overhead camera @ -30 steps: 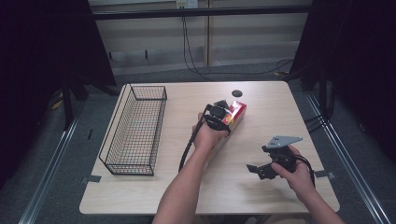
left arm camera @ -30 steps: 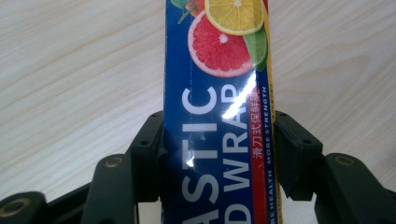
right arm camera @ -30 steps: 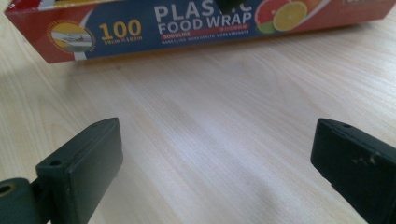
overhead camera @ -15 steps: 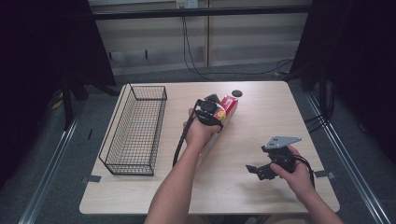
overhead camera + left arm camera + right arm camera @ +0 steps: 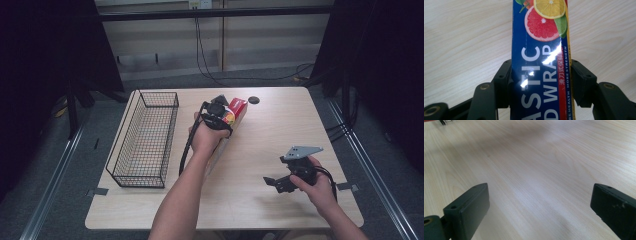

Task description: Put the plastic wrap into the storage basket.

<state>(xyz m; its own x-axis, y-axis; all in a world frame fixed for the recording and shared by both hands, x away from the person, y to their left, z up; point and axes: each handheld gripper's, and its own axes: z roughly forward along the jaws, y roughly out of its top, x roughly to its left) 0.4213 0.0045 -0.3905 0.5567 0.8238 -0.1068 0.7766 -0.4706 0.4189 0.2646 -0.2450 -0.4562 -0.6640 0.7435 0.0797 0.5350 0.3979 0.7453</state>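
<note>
The left gripper (image 5: 541,82) is clamped across the plastic wrap box (image 5: 541,62), lifting it by one end above mid-table, seemingly for the wire basket (image 5: 145,137) just left, with bare table (image 5: 280,130) between, while the right gripper (image 5: 541,207) rests apart, jaws wide.

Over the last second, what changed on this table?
The left tool, shut on the wrap box, carried it left toward the basket, and its far end now looks raised off the table. The right tool stayed open in place, and the basket did not move.
</note>
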